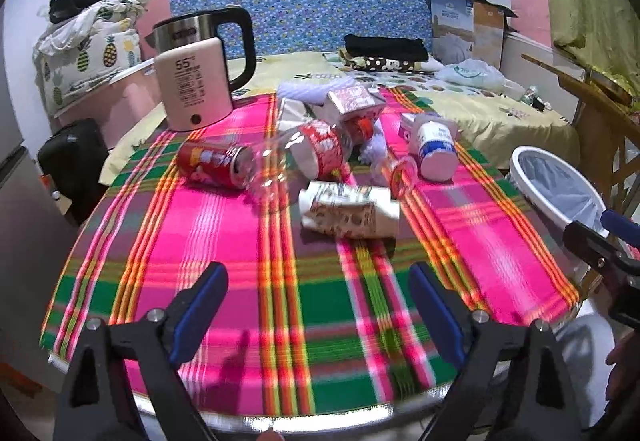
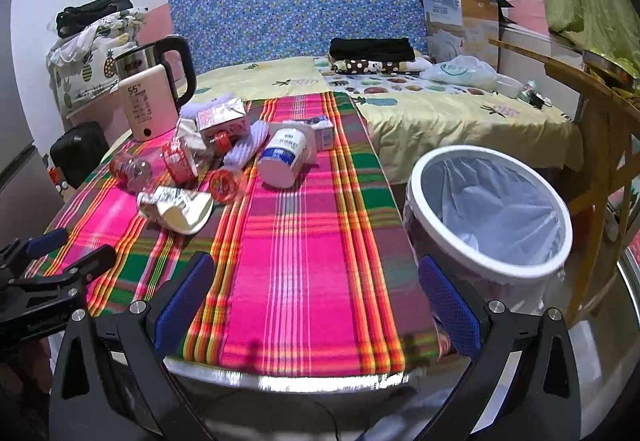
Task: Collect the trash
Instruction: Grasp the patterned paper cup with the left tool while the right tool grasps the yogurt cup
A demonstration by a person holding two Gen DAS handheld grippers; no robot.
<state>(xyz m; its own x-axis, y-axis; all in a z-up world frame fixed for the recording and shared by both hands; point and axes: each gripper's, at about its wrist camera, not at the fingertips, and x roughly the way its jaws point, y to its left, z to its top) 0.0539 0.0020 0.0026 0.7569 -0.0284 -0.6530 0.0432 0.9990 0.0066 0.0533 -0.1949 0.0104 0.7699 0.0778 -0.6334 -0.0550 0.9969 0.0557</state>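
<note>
Trash point(image 1: 348, 165) lies beyond both empty grippers.

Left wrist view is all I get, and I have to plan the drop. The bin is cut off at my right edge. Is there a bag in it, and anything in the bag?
Observer: The right wrist view shows the whole bin. A pale bag lines it, and no trash shows inside.
Operator: Is the right gripper free? I see only part of it.
Observer: The right gripper is open, with nothing between its fingers.
Operator: Where does the paper cup open?
Observer: The paper cup lies squashed, and its open mouth shows from the right gripper's side.
</note>
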